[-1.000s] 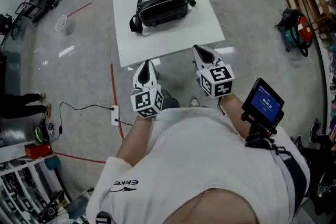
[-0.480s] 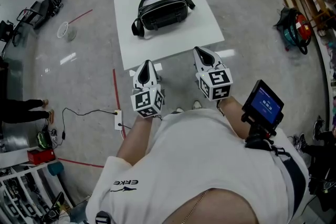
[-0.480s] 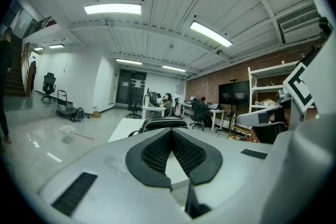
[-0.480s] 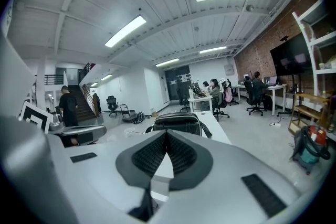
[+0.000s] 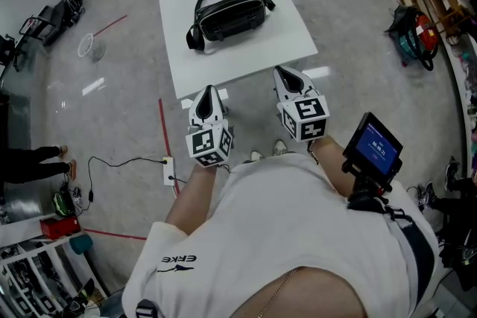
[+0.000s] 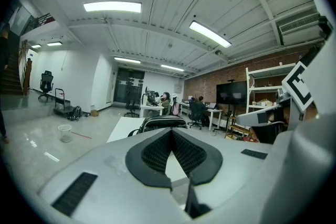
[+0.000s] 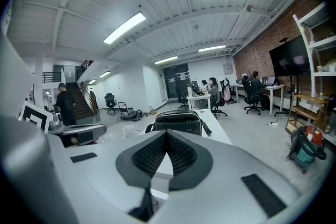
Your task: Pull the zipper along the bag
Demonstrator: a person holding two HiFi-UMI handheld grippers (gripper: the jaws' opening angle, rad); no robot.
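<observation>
Head view barely shifts: left gripper (image 5: 209,90) and right gripper (image 5: 281,72), fingers (image 6: 155,153) pressed together, stay short of the bench (image 5: 246,59), bag (image 5: 231,11) untouched.

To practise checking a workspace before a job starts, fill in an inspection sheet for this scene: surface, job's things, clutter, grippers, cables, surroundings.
Surface: white table, with a small dark round mark at its far corner.
Job's things: black bag lies near the table's middle, strap attached; zipper too small to judge.
Clutter: nothing seen on the table.
Grippers: left gripper and right gripper both shut and empty, at the table's near edge, apart from the bag.
Cables: black cable runs to a power strip on the floor.
Surroundings: red floor tape, clear cup on the floor, a person's legs at left.
</observation>
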